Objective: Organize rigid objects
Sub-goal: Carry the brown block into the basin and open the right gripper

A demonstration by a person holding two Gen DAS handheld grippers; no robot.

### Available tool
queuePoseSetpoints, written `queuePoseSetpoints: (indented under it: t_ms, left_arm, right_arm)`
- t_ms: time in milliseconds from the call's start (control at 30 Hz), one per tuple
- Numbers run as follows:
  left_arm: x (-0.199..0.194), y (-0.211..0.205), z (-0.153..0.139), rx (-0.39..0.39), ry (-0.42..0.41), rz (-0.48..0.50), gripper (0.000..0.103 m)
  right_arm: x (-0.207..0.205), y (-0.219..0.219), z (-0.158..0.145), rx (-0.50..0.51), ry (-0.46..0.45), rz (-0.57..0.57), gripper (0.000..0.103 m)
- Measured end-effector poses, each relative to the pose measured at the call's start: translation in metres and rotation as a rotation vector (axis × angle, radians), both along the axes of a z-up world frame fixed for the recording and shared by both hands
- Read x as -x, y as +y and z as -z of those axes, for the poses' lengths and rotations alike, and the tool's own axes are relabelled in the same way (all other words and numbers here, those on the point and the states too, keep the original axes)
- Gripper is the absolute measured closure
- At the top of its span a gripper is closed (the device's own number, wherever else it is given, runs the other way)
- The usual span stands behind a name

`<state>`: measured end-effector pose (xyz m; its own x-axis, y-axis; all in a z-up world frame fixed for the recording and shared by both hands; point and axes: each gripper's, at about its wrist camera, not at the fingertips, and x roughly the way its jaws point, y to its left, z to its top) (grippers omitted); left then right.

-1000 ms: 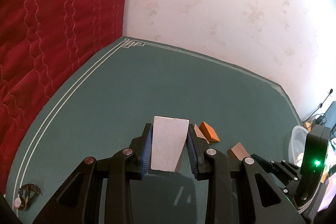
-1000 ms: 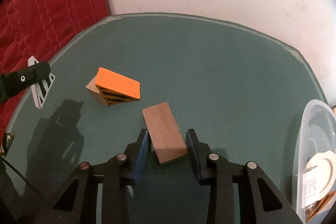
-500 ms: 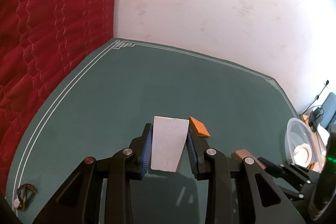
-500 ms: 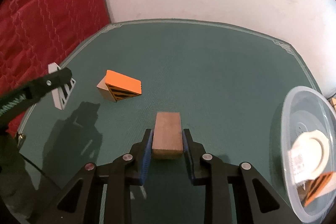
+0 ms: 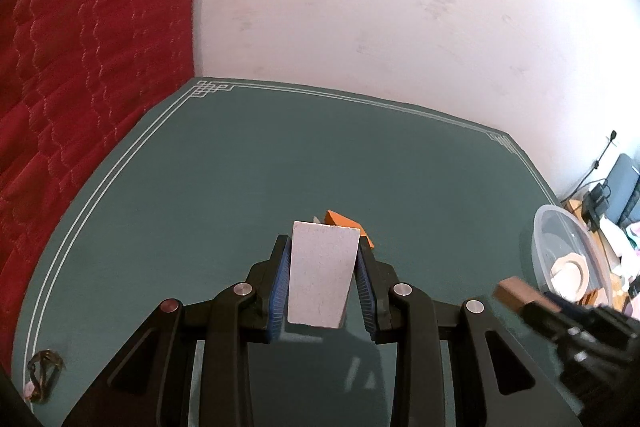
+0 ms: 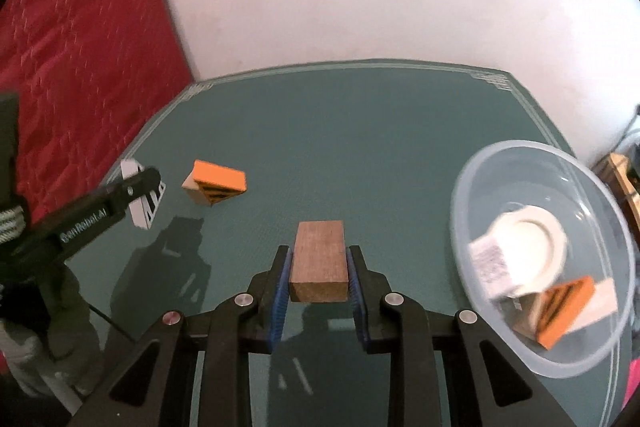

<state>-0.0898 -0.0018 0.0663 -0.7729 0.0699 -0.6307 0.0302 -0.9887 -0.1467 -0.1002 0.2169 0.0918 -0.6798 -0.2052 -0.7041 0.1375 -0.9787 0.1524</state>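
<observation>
Left claw (image 5: 322, 281) was clenched on a white block (image 5: 322, 277), its blue pads pressed to both long sides, the block held clear above the green table (image 5: 240, 167). Seen from the right wrist, the same block showed black stripes on one face.

Right claw (image 6: 318, 277) was clenched on a brown wooden block (image 6: 319, 259), also lifted off the table.

An orange block (image 6: 218, 177) with black striping lay on the table, resting on a pale block (image 6: 191, 187), near the left claw's tip.

A clear plastic bowl (image 6: 516, 155) sat at the table's right edge. Inside it: a roll of tape (image 6: 528, 231), a labelled white piece (image 6: 490, 263) and another orange striped block (image 6: 560, 311).

A red quilted cover (image 5: 80, 67) bordered the table on the left.
</observation>
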Motion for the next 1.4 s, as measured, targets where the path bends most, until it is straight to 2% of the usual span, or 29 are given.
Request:
queuePoseSetpoints:
  t_ms: [300, 500, 767, 967, 1100, 1400]
  left_arm:
    - [-0.002, 0.012, 0.001, 0.018, -0.001, 0.02, 0.071]
    - [-0.001, 0.02, 0.003, 0.032, -0.003, 0.035, 0.071]
    - [-0.003, 0.032, 0.005, 0.053, -0.003, 0.063, 0.071]
    - [-0.004, 0.04, 0.007, 0.069, -0.005, 0.085, 0.071]
    - [-0.004, 0.044, 0.009, 0.057, -0.015, 0.109, 0.071]
    - [-0.004, 0.06, 0.013, 0.08, -0.04, 0.154, 0.071]
  right_arm:
    - [-0.021, 0.057, -0.023, 0.041, 0.068, 0.168, 0.074]
    - [-0.027, 0.09, -0.026, 0.05, 0.086, 0.263, 0.074]
    - [-0.032, 0.125, -0.024, 0.008, 0.105, 0.391, 0.074]
    - [-0.028, 0.147, -0.015, 0.029, 0.077, 0.437, 0.073]
    - [-0.035, 0.153, -0.017, 0.06, 0.089, 0.451, 0.066]
    - [-0.054, 0.165, -0.005, 0.054, 0.081, 0.475, 0.066]
